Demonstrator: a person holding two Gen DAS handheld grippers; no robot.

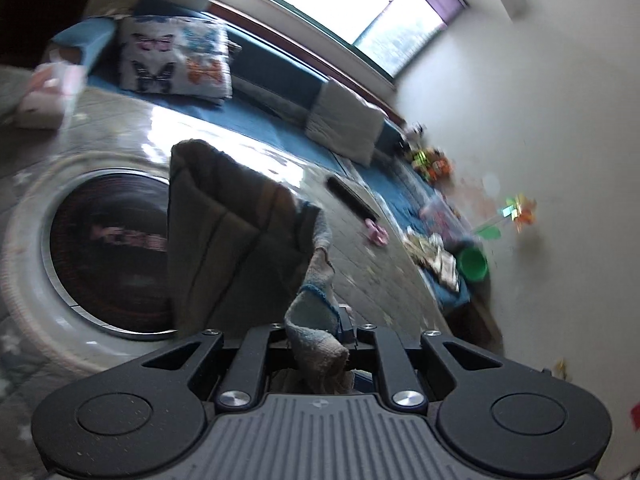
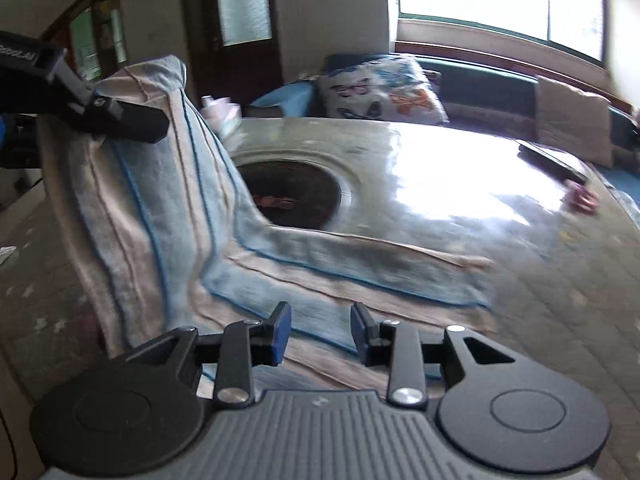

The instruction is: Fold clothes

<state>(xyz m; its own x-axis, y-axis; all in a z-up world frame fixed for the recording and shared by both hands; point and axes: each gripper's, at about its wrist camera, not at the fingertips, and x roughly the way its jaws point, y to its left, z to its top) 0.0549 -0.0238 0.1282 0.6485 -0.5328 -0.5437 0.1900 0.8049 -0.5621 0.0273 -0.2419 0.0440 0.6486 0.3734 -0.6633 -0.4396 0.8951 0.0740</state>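
A blue and beige striped towel [image 2: 160, 208] lies partly flat on the glossy grey table [image 2: 440, 184], and its left part is lifted off the surface. My left gripper [image 2: 136, 124] holds that raised part up at the upper left of the right wrist view. In the left wrist view the left gripper [image 1: 316, 332] is shut on a bunched edge of the towel [image 1: 224, 240], which hangs in front of the camera. My right gripper [image 2: 320, 332] hovers over the flat near part of the towel, its blue pads [image 2: 280, 332] apart with nothing between them.
A round dark inset [image 2: 296, 196] sits in the table behind the towel. A black remote [image 2: 552, 160] and a small pink item [image 2: 584, 198] lie at the far right. A butterfly cushion [image 2: 384, 92] and a grey cushion [image 2: 572, 116] rest on the blue bench. A tissue box [image 1: 48, 92] stands far left.
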